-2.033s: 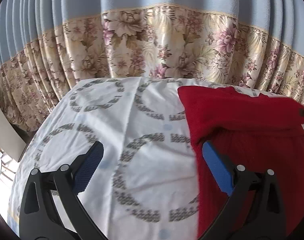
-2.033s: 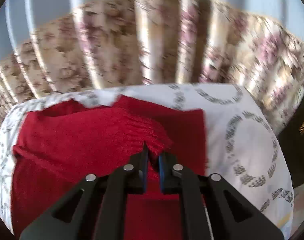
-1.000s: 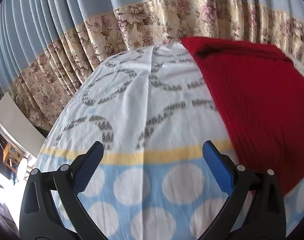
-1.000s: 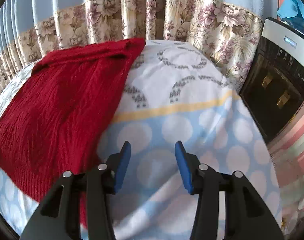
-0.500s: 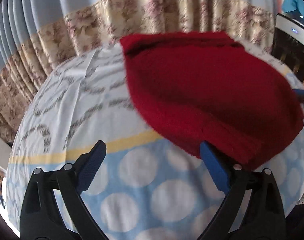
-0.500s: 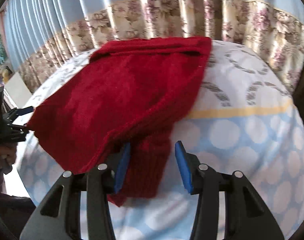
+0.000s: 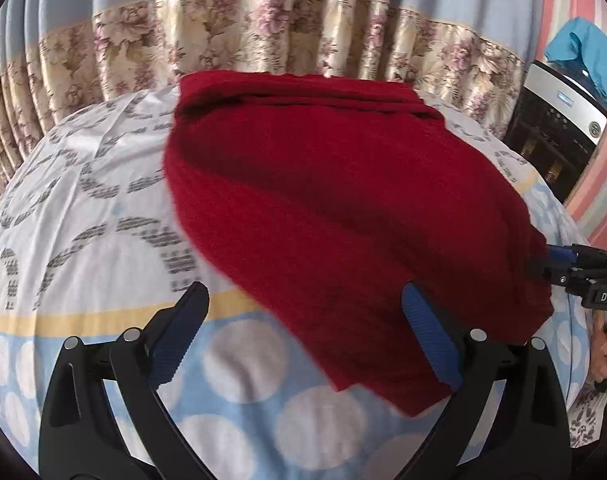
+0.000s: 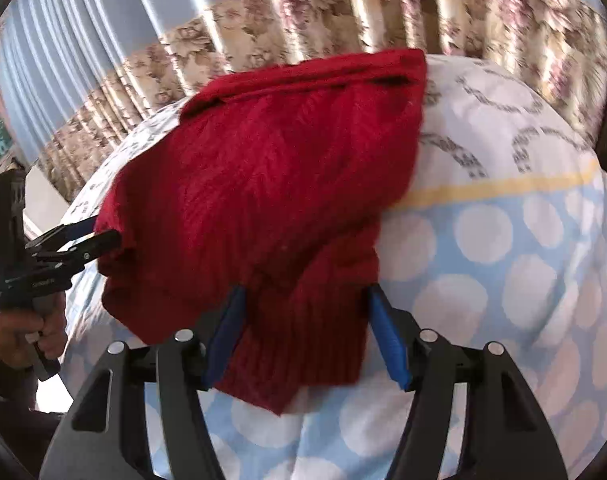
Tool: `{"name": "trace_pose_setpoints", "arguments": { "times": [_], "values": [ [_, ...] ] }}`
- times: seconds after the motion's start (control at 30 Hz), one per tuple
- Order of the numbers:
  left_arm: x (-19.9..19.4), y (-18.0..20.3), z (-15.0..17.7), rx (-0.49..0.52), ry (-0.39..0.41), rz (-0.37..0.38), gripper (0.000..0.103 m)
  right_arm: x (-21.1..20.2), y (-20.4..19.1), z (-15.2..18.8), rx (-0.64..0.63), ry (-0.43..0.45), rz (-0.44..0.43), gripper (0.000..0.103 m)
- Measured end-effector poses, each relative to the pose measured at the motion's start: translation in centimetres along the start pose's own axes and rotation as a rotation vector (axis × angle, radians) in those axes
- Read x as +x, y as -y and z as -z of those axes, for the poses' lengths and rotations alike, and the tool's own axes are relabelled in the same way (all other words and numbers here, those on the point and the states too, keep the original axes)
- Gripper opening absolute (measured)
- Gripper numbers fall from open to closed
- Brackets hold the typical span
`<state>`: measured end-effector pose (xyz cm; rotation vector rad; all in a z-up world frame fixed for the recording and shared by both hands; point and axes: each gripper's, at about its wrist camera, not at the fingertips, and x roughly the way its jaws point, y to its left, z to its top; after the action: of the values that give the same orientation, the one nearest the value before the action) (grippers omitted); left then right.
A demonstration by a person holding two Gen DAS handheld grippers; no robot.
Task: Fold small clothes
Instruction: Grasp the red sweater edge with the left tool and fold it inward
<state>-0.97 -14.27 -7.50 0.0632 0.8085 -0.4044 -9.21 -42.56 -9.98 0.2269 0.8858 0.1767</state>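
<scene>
A red knitted sweater (image 7: 343, 208) lies folded on the bed sheet (image 7: 83, 216). In the left wrist view my left gripper (image 7: 303, 332) is open wide just above the sheet, and the sweater's near corner lies between its fingers untouched. In the right wrist view the sweater (image 8: 263, 168) stretches away, and its ribbed hem (image 8: 303, 344) lies between the jaws of my right gripper (image 8: 307, 336), which are opening; the pads stand off the knit. The left gripper (image 8: 91, 236) shows at the sweater's left edge, and the right gripper (image 7: 559, 264) at its right edge.
A blue curtain with a floral border (image 7: 303, 32) hangs behind the bed. A dark appliance (image 7: 551, 128) with a blue cloth on top stands at the right. A person's hand (image 8: 27, 328) holds the left gripper's handle. The sheet's blue dotted part (image 8: 523, 280) is nearest.
Both views have swung onto the sweater. Its hem now lies between the right jaws, which have widened. The sweater's near corner has come between the left fingers.
</scene>
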Motion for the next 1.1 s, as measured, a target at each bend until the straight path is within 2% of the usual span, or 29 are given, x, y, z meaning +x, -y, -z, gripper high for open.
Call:
{"name": "trace_pose_setpoints", "arguments": {
  "times": [0.07, 0.17, 0.23, 0.27, 0.3, 0.33, 0.37, 0.43, 0.47, 0.73, 0.83, 0.87, 0.97, 1.1],
  "values": [
    [0.0, 0.6, 0.0, 0.000, 0.021, 0.007, 0.096, -0.2, 0.2, 0.3, 0.016, 0.014, -0.007, 0.059],
    [-0.1, 0.8, -0.5, -0.015, 0.047, 0.016, 0.094, -0.3, 0.1, 0.5, 0.016, 0.025, -0.009, 0.038],
    [-0.1, 0.7, -0.8, -0.020, 0.052, 0.026, 0.080, -0.3, -0.1, 0.5, 0.005, 0.028, -0.003, 0.026],
    [-0.1, 0.5, -0.9, -0.023, 0.049, 0.035, 0.062, -0.5, -0.1, 0.5, 0.010, 0.035, -0.009, 0.018],
    [-0.2, 0.2, -1.0, -0.028, 0.049, 0.040, 0.049, -0.8, 0.0, 0.4, 0.018, 0.044, -0.016, 0.016],
    [-0.3, -0.2, -1.0, -0.033, 0.047, 0.043, 0.041, -1.2, 0.3, 0.2, 0.030, 0.059, -0.019, 0.016],
    [-0.5, -0.5, -1.1, -0.036, 0.049, 0.042, 0.029, -1.6, 0.4, 0.1, 0.039, 0.072, -0.022, 0.015],
    [-1.4, -1.4, -1.2, -0.036, 0.065, 0.028, 0.022, -2.5, 0.9, -0.2, 0.059, 0.105, -0.026, 0.014],
    [-1.9, -1.8, -1.3, -0.034, 0.077, 0.005, 0.006, -2.9, 1.0, -0.3, 0.065, 0.116, -0.029, 0.014],
    [-6.2, -6.5, -1.2, -0.059, 0.127, -0.105, 0.006, -5.6, 2.1, -1.1, 0.114, 0.181, -0.072, 0.013],
    [-8.4, -7.6, -1.2, -0.066, 0.146, -0.114, 0.006, -6.9, 2.4, -1.2, 0.139, 0.204, -0.100, 0.011],
    [-9.2, -7.8, -1.2, -0.064, 0.156, -0.120, 0.006, -7.2, 2.4, -1.2, 0.145, 0.210, -0.111, 0.008],
    [-11.1, -8.1, -1.3, -0.073, 0.185, -0.114, 0.006, -8.5, 2.2, -1.3, 0.151, 0.236, -0.135, 0.007],
    [-10.5, -7.7, -1.0, -0.046, 0.168, -0.124, 0.006, -8.2, 2.4, -1.1, 0.149, 0.216, -0.115, 0.007]
  ]
}}
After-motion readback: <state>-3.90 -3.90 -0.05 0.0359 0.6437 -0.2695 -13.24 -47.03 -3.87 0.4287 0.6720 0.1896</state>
